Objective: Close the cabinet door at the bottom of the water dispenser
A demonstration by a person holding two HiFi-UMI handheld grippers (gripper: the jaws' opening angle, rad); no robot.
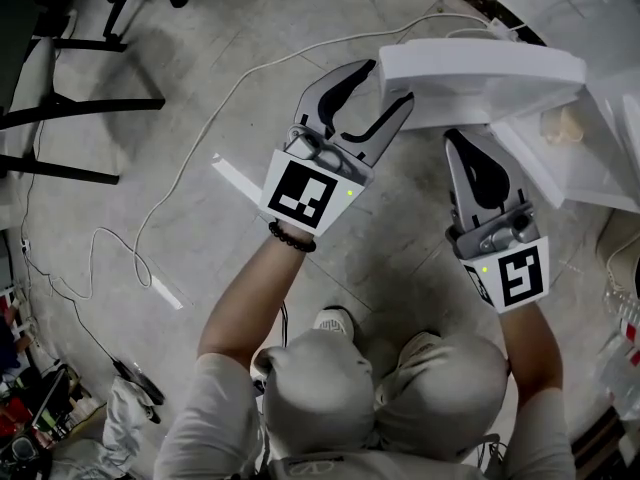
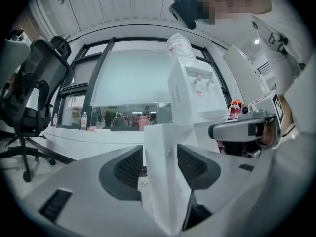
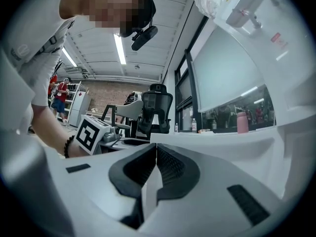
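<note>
The white cabinet door (image 1: 480, 68) stands swung out over the floor at the top right of the head view. My left gripper (image 1: 388, 83) is open, and the door's free edge (image 2: 163, 172) stands between its jaws, close to both pads. The water dispenser (image 2: 190, 90), with a bottle on top, rises behind the door in the left gripper view. My right gripper (image 1: 455, 138) is shut with nothing in it; its tip lies just under the door's near side. In the right gripper view the shut jaws (image 3: 154, 154) point at a white panel (image 3: 212, 144).
The dispenser's open lower cabinet (image 1: 600, 158) is at the right edge. A white cable (image 1: 200, 138) and a white strip (image 1: 235, 176) lie on the concrete floor to the left. Black chair legs (image 1: 80, 108) stand at the far left. The person's shoes (image 1: 335, 320) are below the grippers.
</note>
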